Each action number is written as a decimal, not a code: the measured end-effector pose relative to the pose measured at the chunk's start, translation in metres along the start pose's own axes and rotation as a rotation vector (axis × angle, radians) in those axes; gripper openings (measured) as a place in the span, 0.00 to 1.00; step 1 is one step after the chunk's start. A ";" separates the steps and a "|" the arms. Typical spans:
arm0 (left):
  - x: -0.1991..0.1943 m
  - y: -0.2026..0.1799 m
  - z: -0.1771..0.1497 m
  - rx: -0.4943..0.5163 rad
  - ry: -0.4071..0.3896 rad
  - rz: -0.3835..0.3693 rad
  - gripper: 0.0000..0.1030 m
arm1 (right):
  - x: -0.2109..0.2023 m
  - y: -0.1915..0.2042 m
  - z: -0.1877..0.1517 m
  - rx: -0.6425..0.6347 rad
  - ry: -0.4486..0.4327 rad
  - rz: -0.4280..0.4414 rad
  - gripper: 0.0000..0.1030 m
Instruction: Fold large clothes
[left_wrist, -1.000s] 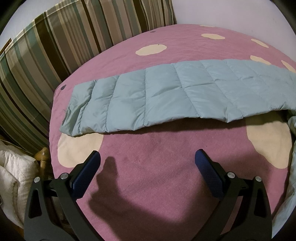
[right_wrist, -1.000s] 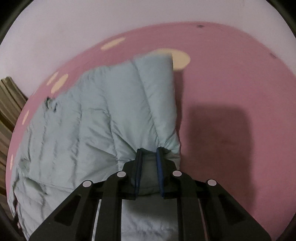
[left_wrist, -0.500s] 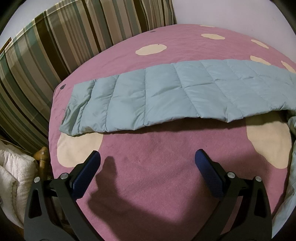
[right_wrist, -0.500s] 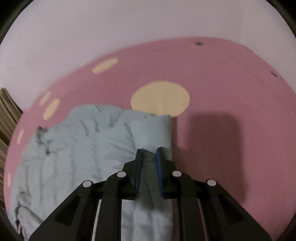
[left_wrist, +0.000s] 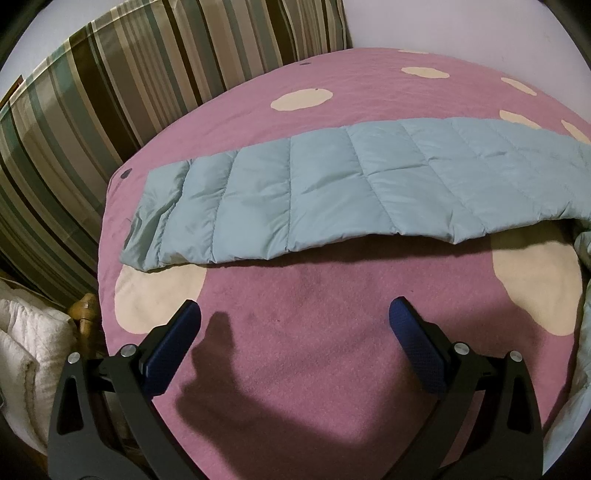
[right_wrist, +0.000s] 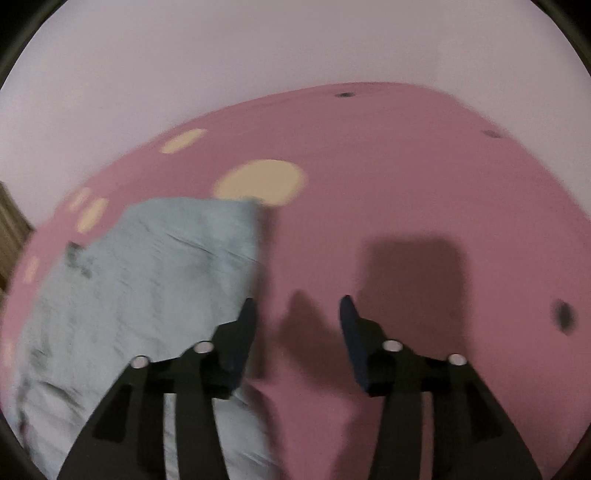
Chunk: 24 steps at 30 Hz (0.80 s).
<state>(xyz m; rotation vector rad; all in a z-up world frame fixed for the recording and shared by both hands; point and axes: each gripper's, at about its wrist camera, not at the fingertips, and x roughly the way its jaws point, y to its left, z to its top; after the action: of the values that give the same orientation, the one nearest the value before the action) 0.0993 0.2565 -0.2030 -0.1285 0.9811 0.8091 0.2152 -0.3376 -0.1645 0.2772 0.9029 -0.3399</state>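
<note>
Quilted pale-blue padded garment (left_wrist: 332, 192) lies stretched in a long band across a pink bedspread with cream spots (left_wrist: 295, 350), ahead of the left gripper (left_wrist: 295, 317), whose blue-padded fingers stand spread wide over bare cover, clear of the cloth. The right gripper (right_wrist: 297, 314) is parted too, holding nothing; the garment's blurred corner (right_wrist: 155, 266) lies just beside its left finger.

black frames, silver screws, blue textured fingers (left_wrist: 173, 347) — right fingers (right_wrist: 354, 339) apparently likewise.
</note>
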 end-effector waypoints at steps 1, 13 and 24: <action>0.000 0.001 0.000 0.000 -0.001 0.000 0.98 | -0.005 -0.009 -0.011 -0.004 -0.005 -0.053 0.56; 0.001 0.002 0.000 -0.020 0.007 -0.025 0.98 | 0.002 -0.050 -0.068 0.002 0.019 -0.255 0.78; 0.004 0.020 -0.006 -0.113 0.034 -0.172 0.98 | 0.002 -0.048 -0.069 0.016 0.015 -0.267 0.81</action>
<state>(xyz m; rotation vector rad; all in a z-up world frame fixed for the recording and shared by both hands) 0.0827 0.2700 -0.2044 -0.3209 0.9428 0.7062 0.1481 -0.3561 -0.2112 0.1740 0.9538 -0.5928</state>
